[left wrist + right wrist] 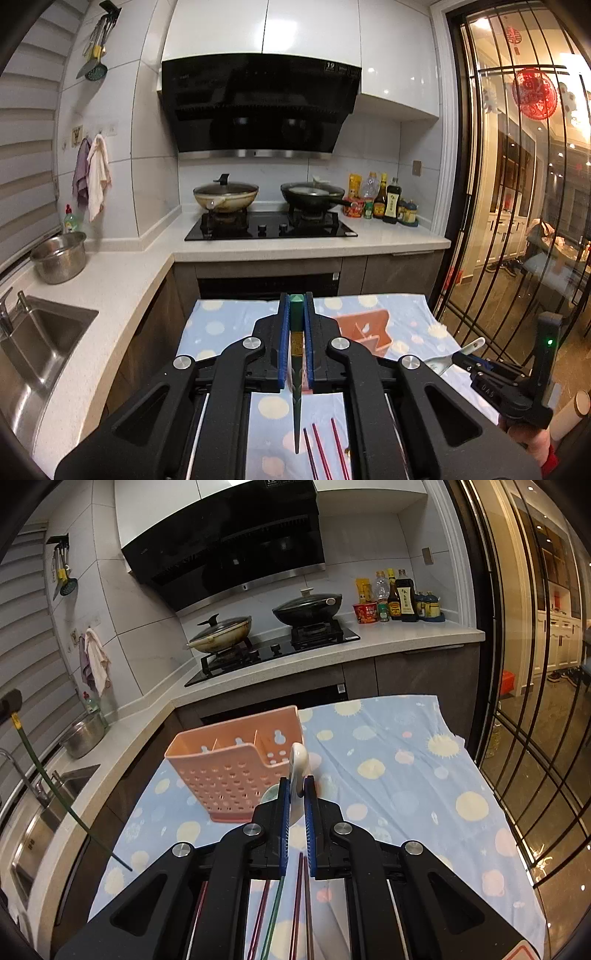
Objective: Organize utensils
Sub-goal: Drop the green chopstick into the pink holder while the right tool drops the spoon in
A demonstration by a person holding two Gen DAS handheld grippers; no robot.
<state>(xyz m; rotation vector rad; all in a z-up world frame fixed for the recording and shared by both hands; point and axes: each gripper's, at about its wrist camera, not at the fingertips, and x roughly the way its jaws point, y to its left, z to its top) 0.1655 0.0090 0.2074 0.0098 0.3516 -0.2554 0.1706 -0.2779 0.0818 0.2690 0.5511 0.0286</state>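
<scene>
Both grippers loaded, mid-carry toward the holder. Left gripper is clenched on a green chopstick, square butt poking out past the pads, thin tip trailing back over the cloth. In the right wrist view the same stick hangs well left of the holder. Right gripper is clamped on a white ceramic spoon, handle end up, just beside the right end of the pink utensil holder. The holder stands upright on the blue dotted tablecloth; compartments look empty as far as I can see.

More chopsticks, red/dark, lie loose on the cloth below the grippers, so task looks early.

Next, probably: spoon needs lifting over the rim and dropping into an end slot; chopstick needs tipping vertical first, tip down, w/o knocking the light holder.

Writing: "19" on the range hood badge; sauce bottle labels too small to read.
</scene>
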